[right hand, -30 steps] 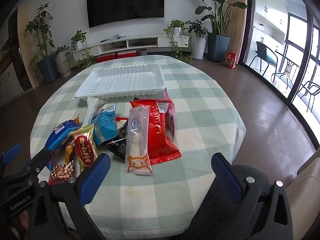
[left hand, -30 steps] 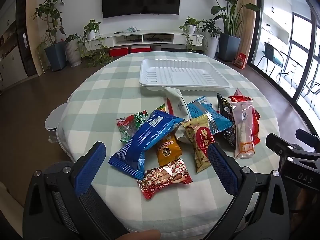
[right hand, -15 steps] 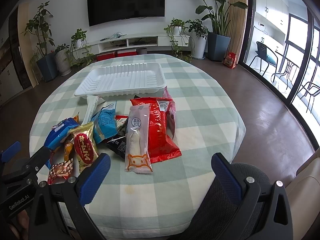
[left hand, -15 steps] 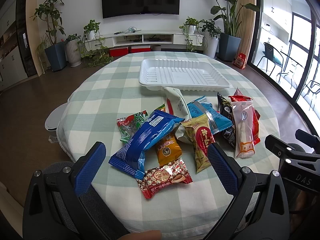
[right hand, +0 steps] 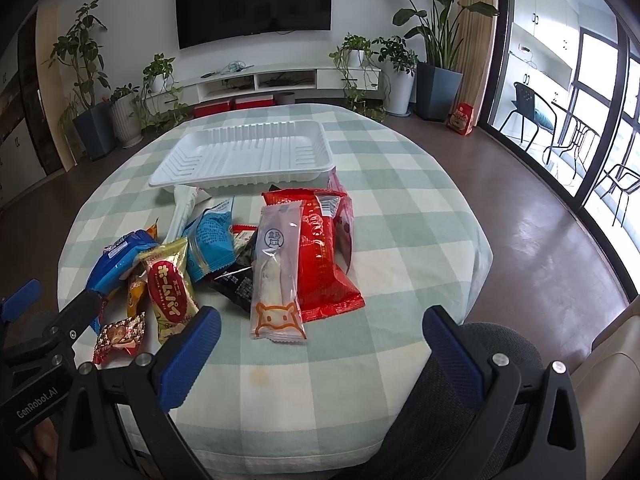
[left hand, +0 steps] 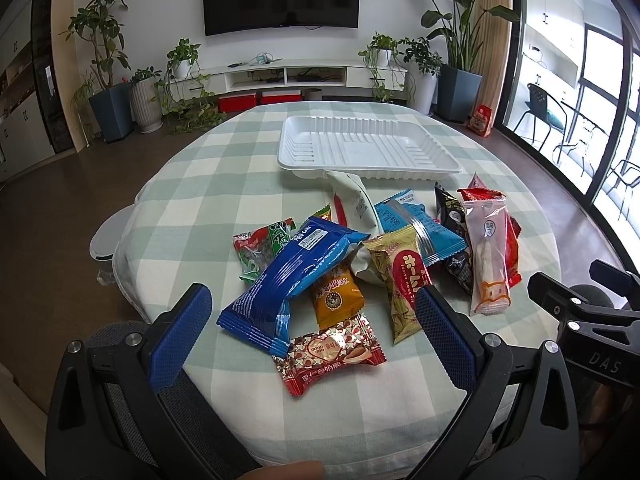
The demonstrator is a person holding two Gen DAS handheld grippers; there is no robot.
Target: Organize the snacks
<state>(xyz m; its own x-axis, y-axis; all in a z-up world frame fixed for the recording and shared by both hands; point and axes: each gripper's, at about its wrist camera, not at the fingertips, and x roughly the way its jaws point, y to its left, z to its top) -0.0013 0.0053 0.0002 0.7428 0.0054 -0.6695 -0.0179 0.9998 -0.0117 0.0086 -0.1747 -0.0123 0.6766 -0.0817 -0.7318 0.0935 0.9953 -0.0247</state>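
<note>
Left gripper [left hand: 312, 328] is spread wide, holding nothing, above the near counter [left hand: 208, 184] edge; the small red heart-print packet [left hand: 330, 354] lies between its fingers, the blue packet [left hand: 288, 280] just ahead. Right gripper [right hand: 320, 350] is likewise wide apart and empty, with the clear cat-print packet [right hand: 278, 276] just ahead on the red bag [right hand: 320, 260]. The white tray [right hand: 244, 154] sits empty beyond the snack pile.

Bright daylight from right-hand windows [left hand: 600, 92]; sharp focus, strong fisheye edge distortion
</note>
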